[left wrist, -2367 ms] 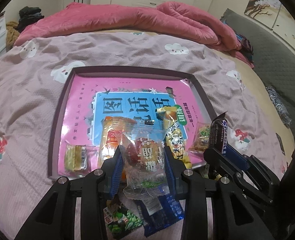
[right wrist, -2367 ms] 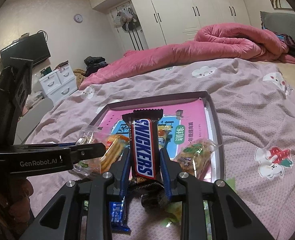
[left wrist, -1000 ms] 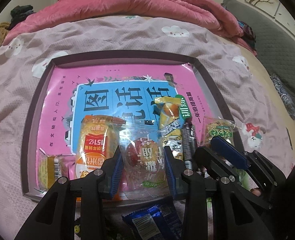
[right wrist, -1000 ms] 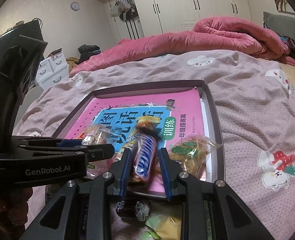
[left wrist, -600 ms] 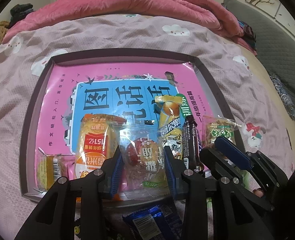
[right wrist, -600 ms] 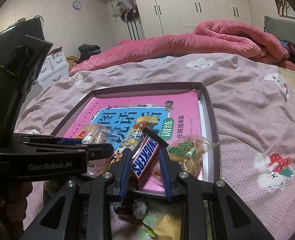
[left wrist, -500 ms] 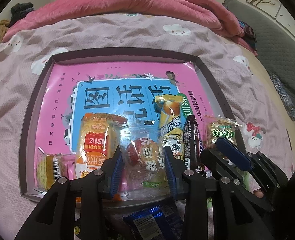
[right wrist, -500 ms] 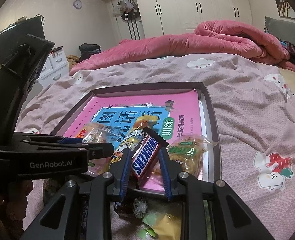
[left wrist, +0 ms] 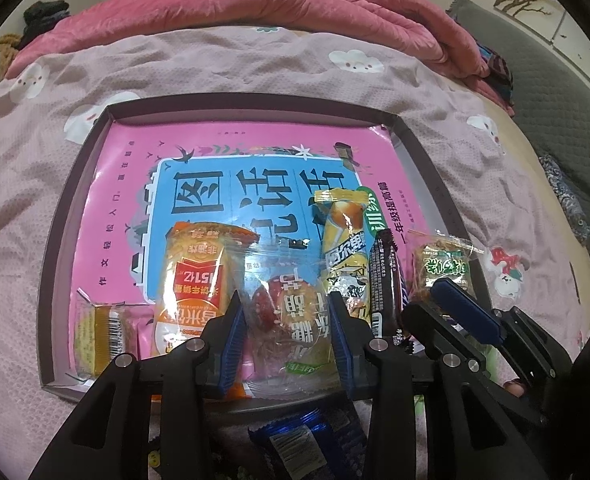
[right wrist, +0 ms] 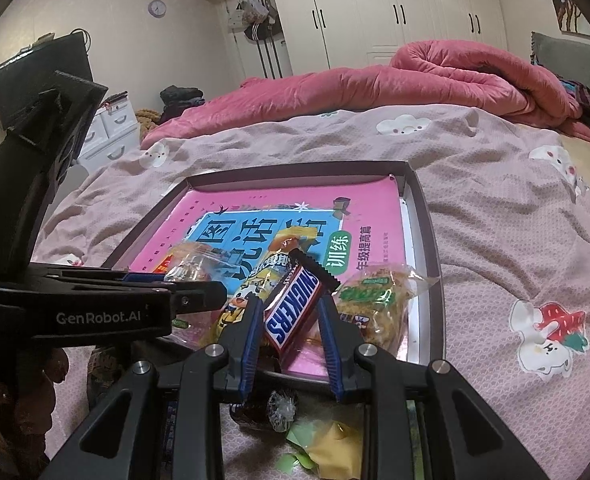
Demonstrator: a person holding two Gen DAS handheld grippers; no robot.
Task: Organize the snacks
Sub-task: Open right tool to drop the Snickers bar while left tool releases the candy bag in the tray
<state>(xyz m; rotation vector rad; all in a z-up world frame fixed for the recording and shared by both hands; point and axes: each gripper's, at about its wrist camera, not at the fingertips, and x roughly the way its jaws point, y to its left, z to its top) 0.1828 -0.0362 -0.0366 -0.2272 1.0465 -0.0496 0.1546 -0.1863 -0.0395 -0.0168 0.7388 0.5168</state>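
Snickers bar (right wrist: 293, 312) between the blue pads of the right gripper (right wrist: 289, 312), its near end clasped, its long axis tilted up and away to the right, its far end resting over the tray floor; the bar lies straight ahead of this gripper, so release here would, in all likelihood, drop it into the row of snacks. In the left wrist view the same bar shows its dark back, lying lengthwise beside the yellow stick packet (left wrist: 345, 240).

Clear candy packet (left wrist: 291, 316) between the pads of the left gripper (left wrist: 287, 320), long axis pointing away from the tool; the pads touch its sides, though the grip appears slack and the packet already lies on the tray; whether it is fully let go cannot be told.

Tray (left wrist: 55, 248), dark-rimmed, on the bed; a pink-and-blue book cover (left wrist: 255, 152) lines its floor. Contents along the near edge, left to right in the left wrist view: small yellow cake packet (left wrist: 95, 332); orange biscuit packet (left wrist: 199, 280); clear candy packet; yellow stick packet; Snickers bar; green-labelled snack packet (left wrist: 443, 268) nearest the right rim. The far half of the tray holds no snacks.

Outside the tray, on the bedcover just below its near rim: a blue packet (left wrist: 307, 440); a dark twist-wrapped sweet (right wrist: 271, 408); a yellow-green wrapper (right wrist: 327, 448); these appear not yet sorted.
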